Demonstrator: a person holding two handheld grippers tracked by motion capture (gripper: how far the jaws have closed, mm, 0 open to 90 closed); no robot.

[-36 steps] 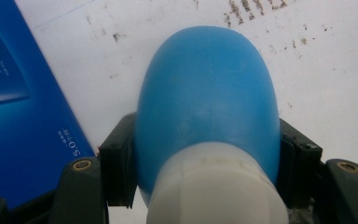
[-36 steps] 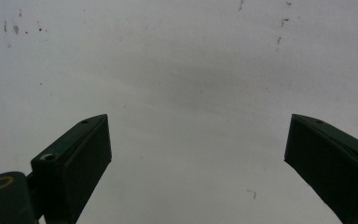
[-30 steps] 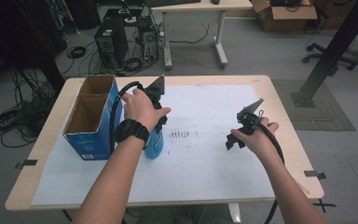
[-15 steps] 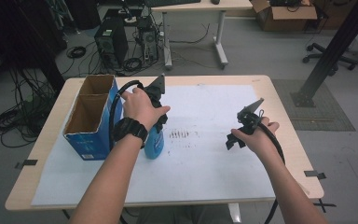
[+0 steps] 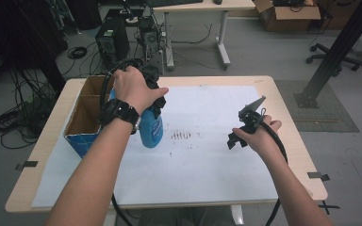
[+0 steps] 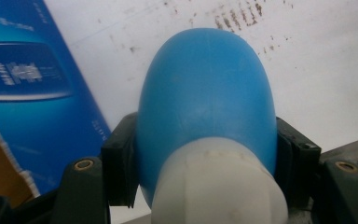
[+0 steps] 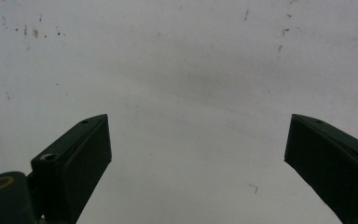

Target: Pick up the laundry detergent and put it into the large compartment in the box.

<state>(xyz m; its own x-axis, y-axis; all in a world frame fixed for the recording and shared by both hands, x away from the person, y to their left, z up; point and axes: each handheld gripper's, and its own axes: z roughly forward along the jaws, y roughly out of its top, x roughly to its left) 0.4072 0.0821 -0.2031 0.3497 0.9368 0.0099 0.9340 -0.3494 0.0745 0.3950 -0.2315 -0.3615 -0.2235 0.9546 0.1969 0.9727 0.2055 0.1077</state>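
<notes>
Left gripper is clamped on the blue bottle, both pads squeezing its sides just above the white cap. From the high view that bottle hangs under the left hand, just beside the open cardboard box, over the white sheet with its dark smudges. Over on the other side, the right gripper has its jaws spread wide with nothing between them, well apart from the bottle, above bare sheet.
</notes>
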